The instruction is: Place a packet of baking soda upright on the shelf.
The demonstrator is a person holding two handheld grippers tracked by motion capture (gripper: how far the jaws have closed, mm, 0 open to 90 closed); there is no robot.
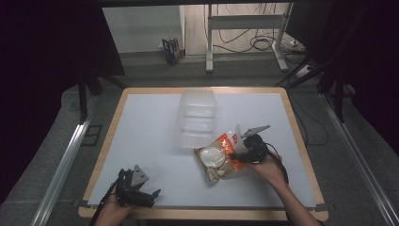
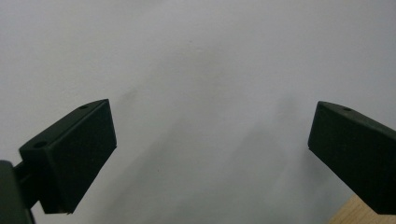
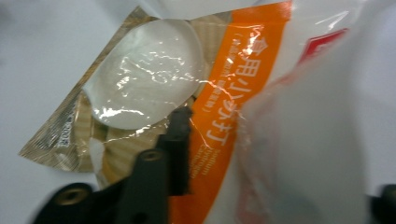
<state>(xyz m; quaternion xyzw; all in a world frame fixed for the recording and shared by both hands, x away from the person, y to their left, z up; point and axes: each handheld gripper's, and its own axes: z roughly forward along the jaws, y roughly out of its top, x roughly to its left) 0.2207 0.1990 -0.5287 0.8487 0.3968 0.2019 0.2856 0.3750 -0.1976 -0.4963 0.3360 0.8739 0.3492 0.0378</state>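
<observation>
Right gripper (image 1: pixel 241 153) clamped onto the crinkly orange-and-tan packet (image 1: pixel 221 157), one black jaw pressed across its orange band. Packet lying flat on the white table (image 1: pixel 155 141), just in front of the clear plastic container (image 1: pixel 195 117). Grab apparently done; lift and placing left, probably. Left gripper (image 1: pixel 141 193) parked wide open, holding nothing.

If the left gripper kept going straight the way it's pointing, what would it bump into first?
Probably just the white table top. The left gripper has its jaws wide apart with nothing between them, and its own view shows bare white surface ahead. In the high view the snack bag seems off to the side, though depth is unclear.
</observation>
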